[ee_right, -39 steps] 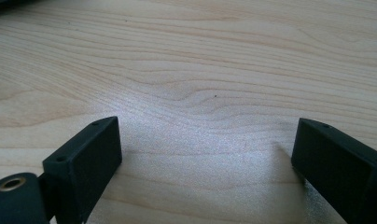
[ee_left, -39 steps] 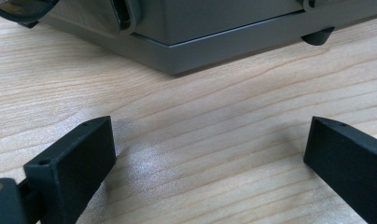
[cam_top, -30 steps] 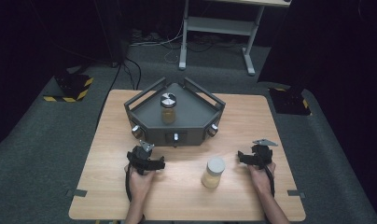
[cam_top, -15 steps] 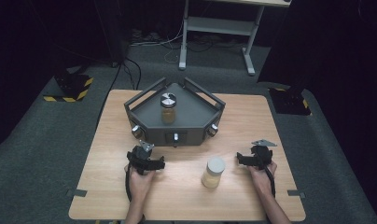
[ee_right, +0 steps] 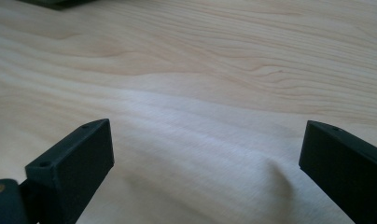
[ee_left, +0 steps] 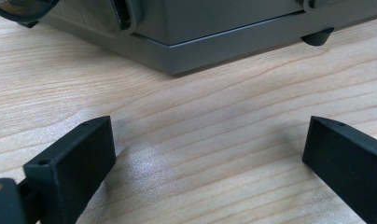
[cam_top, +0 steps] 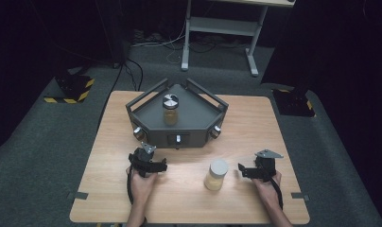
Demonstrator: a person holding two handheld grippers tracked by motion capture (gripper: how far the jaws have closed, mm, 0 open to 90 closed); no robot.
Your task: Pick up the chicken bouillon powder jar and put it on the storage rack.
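Upright grey-lidded glass jar of tan paste [cam_top: 216, 174] stands just left of our nearer right gripper [cam_top: 243, 170], jaws spread wide, having just opened, empty; left gripper [cam_top: 161, 166] farther, jaws apart, empty.

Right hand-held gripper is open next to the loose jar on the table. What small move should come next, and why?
Probably slide the right hand-held gripper left toward the jar until its jaws straddle it. Its jaws have just been opening with nothing between them, and they point at the jar, which stands upright and apart from them on the table. The right gripper view shows bare wood between the jaws.
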